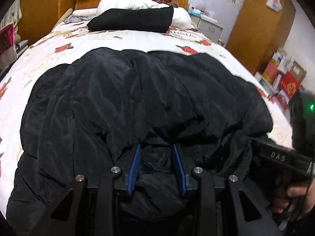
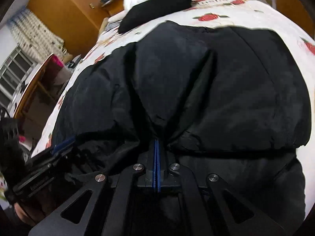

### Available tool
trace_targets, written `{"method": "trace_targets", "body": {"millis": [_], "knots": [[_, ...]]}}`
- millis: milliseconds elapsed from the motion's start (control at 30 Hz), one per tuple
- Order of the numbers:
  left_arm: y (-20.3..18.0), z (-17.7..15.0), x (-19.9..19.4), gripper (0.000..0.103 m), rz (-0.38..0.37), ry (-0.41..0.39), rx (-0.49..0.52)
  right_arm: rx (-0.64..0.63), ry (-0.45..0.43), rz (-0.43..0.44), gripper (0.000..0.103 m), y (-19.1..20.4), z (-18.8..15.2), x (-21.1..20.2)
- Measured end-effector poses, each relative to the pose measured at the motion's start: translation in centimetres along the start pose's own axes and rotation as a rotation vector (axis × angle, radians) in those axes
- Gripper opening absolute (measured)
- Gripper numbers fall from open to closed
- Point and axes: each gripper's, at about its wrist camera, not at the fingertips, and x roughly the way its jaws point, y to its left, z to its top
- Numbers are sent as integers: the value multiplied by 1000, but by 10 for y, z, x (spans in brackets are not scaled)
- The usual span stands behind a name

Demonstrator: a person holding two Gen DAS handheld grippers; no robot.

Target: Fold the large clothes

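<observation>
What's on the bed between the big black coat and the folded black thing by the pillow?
Nothing: only bare rose-patterned bedsheet lies between the black coat and the folded black garment, seen in the left wrist view.

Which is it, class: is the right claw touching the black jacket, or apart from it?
Touching. The right wrist view shows the right claw shut, its tips buried in a pinched fold of the black jacket.
</observation>
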Motion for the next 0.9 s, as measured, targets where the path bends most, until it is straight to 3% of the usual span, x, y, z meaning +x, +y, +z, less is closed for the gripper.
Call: {"method": "trace_targets", "body": {"millis": [233,267,400,533,633,733,833,900], "knots": [[-12,1,12,36,79,26,65,-16,50,-48,0,10,2,6],[-14,3,7,36,91,29,79,-18,56,-57,5,14,2,-3],[-14,5,-38,36,37,-21,65,-21,-136,13,7,15,5,-77],[4,17,-71,36,51,-124,19,77,-274,-76,14,-26,28,-115],[23,28,-57,41,81,-108,-23,221,-266,-147,14,-71,36,-107],[30,16,-13,41,9,55,-41,223,-75,-182,14,-87,25,-52],[24,1,-19,41,24,39,18,217,-104,-190,14,-82,25,-59],[23,-2,-40,41,-18,12,-32,234,-145,-187,14,-73,29,-78]]}}
